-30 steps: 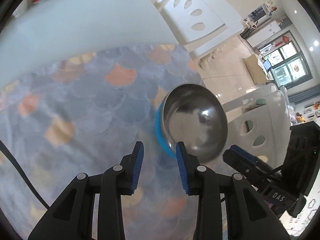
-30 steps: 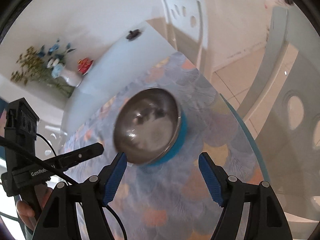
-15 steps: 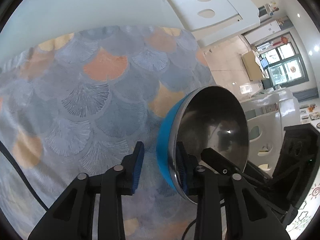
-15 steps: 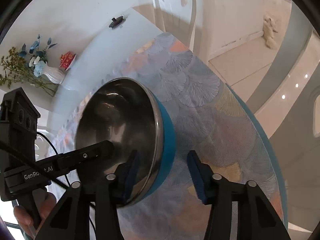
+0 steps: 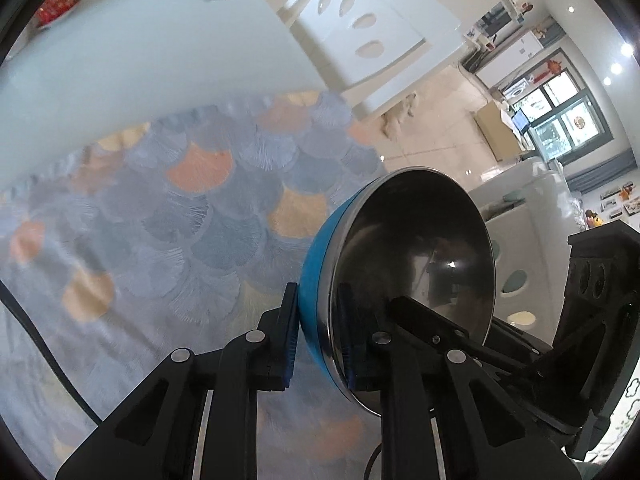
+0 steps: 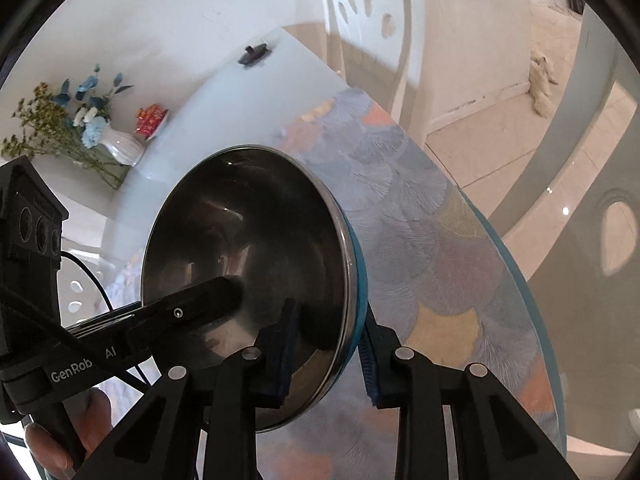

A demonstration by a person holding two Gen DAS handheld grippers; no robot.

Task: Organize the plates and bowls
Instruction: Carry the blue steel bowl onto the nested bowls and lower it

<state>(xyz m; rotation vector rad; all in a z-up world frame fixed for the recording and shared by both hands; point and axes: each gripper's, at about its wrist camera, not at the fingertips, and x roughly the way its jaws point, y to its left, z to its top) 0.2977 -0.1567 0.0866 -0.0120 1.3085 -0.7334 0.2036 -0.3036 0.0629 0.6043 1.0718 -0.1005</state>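
A white counter (image 5: 132, 64) is partly covered by a cloth (image 5: 192, 208) printed with blue, grey and orange fan-shaped scales. At the counter's far edge stand white chairs (image 5: 372, 36) with oval cut-outs in their backs. Near its far corner sit a white vase of blue flowers (image 6: 108, 140) and a small red dish (image 6: 150, 118). The floor (image 5: 436, 136) is pale glossy tile, the walls (image 6: 180, 12) white. A dark-framed window (image 5: 560, 116) and ceiling spotlights (image 5: 618, 66) brighten the far room.

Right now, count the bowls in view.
1. A blue steel-lined bowl is tilted above the patterned tablecloth, gripped at its rim by the left gripper and right gripper. No others show.
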